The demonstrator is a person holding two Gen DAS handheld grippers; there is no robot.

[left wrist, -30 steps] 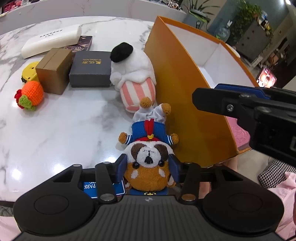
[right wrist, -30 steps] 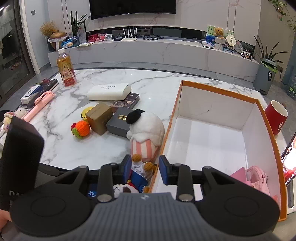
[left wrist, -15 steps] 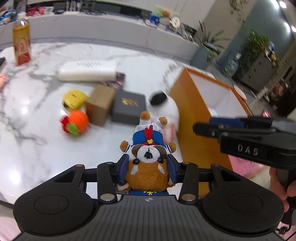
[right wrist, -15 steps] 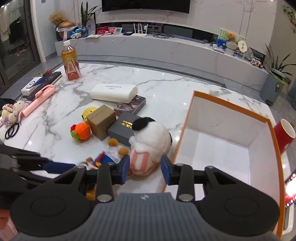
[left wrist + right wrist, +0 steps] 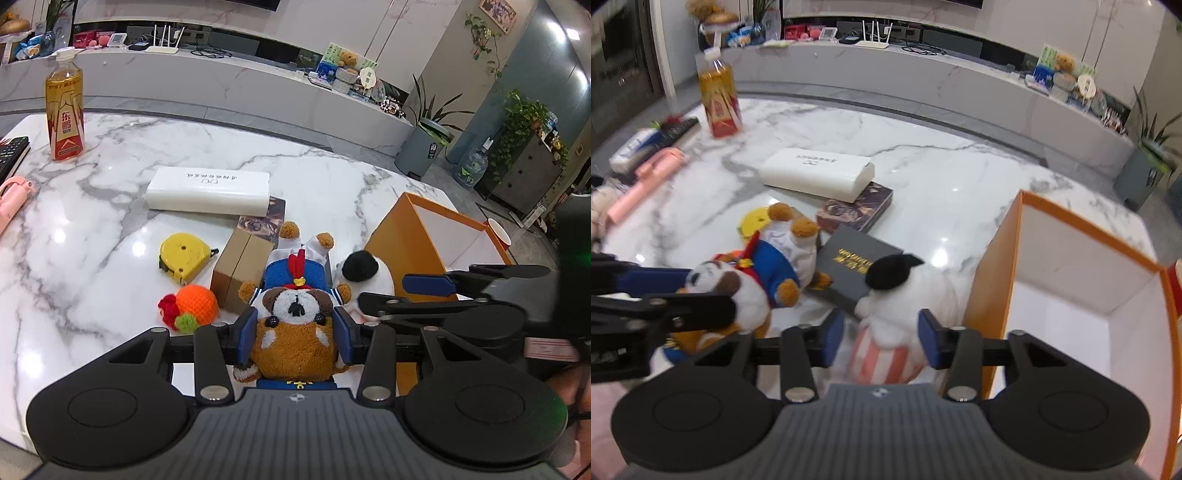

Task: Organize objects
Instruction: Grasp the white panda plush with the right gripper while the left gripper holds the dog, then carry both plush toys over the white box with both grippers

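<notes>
My left gripper (image 5: 295, 332) is shut on a brown-and-white dog plush (image 5: 295, 306) in a blue sailor suit, held head-first above the marble table (image 5: 110, 206). From the right wrist, the dog plush (image 5: 757, 273) hangs at the left in the left gripper (image 5: 676, 291). My right gripper (image 5: 881, 339) hovers over a white plush (image 5: 908, 291) with a black cap and pink-striped base. Its jaws are opening, the plush lies below and between them, and the pads do not press on it. The orange box (image 5: 993, 258) stands just right of that plush. Seen from the left wrist, the right gripper (image 5: 406, 295) is beside the orange box (image 5: 399, 236).
A brown carton (image 5: 240, 269), a yellow tape measure (image 5: 183, 258), a crocheted orange (image 5: 194, 306), a white case (image 5: 208, 190) and a dark gift box (image 5: 857, 266) crowd the table's middle. A drink bottle (image 5: 64, 110) stands far left. A red cup (image 5: 498, 230) sits behind the box.
My left gripper lifted the dog plush off the table and drew back. The right gripper swung left from the orange box to above the white plush, and its jaws widened.
</notes>
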